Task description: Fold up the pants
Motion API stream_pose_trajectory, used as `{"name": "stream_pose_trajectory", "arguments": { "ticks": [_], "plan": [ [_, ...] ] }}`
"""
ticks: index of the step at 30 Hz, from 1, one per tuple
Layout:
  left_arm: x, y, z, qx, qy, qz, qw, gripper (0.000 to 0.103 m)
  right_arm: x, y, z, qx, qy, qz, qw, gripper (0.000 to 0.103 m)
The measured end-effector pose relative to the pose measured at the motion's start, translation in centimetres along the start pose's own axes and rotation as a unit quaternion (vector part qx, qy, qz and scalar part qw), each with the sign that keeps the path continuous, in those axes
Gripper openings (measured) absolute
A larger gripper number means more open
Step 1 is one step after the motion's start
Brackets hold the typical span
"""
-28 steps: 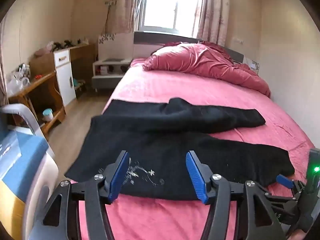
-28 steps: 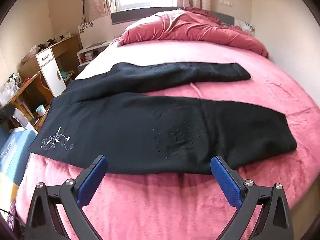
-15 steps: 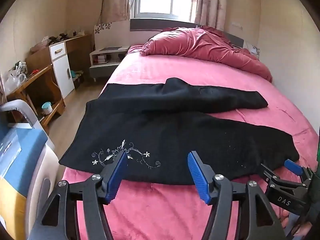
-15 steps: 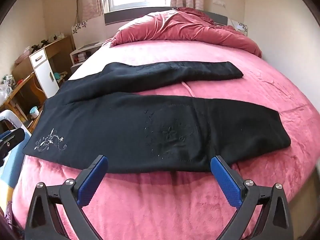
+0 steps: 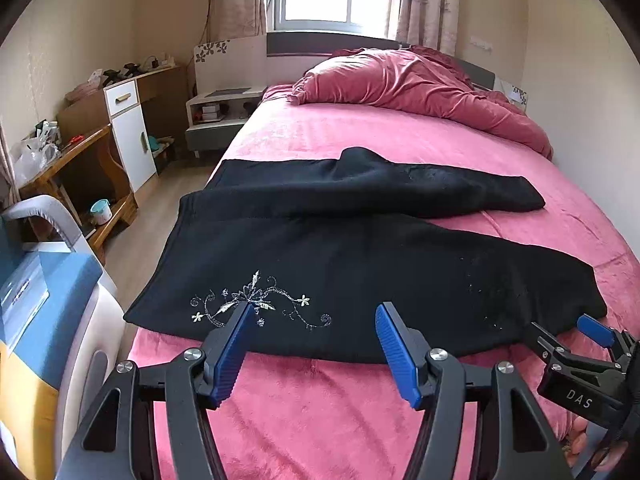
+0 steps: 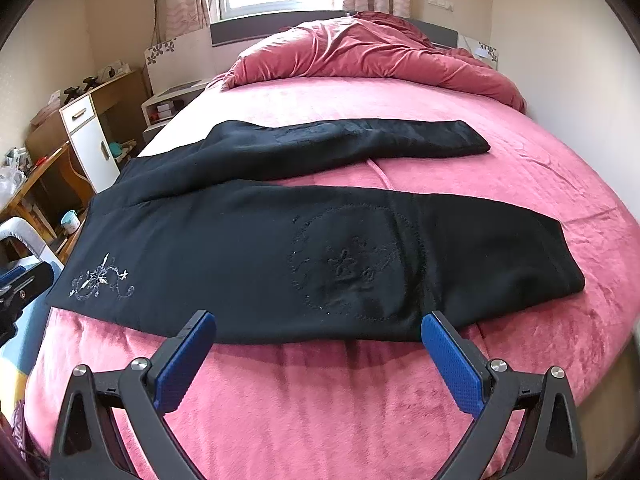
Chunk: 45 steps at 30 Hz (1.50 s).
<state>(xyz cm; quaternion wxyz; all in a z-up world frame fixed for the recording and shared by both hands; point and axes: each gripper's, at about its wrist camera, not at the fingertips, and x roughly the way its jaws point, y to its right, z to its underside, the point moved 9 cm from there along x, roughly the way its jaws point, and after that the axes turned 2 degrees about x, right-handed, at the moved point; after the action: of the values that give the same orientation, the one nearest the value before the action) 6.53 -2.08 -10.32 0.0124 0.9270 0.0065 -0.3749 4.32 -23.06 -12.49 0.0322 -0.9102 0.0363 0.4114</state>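
Observation:
Black pants lie spread flat across the pink bed, waist to the left, legs apart and pointing right; they also show in the right wrist view. White embroidery marks the near hip. My left gripper is open and empty, above the near edge of the pants by the embroidery. My right gripper is open wide and empty, just short of the near edge of the near leg; it also shows in the left wrist view.
A crumpled pink duvet lies at the head of the bed. A blue and white box stands left of the bed, with a wooden desk and nightstand beyond.
Both grippers have drawn back and risen a little from the pants, so more pink bed shows in front of the near edge. The pants have not moved.

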Motion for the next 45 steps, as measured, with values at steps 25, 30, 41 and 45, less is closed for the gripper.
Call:
{"name": "stream_pose_trajectory", "arguments": {
  "ticks": [25, 30, 41, 45],
  "plan": [
    [-0.1, -0.6, 0.6, -0.015, -0.006, -0.001, 0.9999, 0.064, -2.4, -1.6, -1.3, -0.047, 0.035, 0.036, 0.998, 0.103],
    [0.0, -0.4, 0.7, -0.013, -0.01, -0.002, 0.9999, 0.064, -2.9, -2.2, -1.6, -0.063, 0.047, 0.034, 0.996, 0.103],
    [-0.1, -0.4, 0.7, -0.011, -0.014, -0.004, 0.9998, 0.064, -2.9, -2.2, -1.7, -0.069, 0.05, 0.035, 0.996, 0.103],
    [-0.1, -0.3, 0.7, -0.01, -0.014, -0.005, 0.9998, 0.064, -2.9, -2.2, -1.7, -0.074, 0.053, 0.036, 0.995, 0.103]
  ]
}}
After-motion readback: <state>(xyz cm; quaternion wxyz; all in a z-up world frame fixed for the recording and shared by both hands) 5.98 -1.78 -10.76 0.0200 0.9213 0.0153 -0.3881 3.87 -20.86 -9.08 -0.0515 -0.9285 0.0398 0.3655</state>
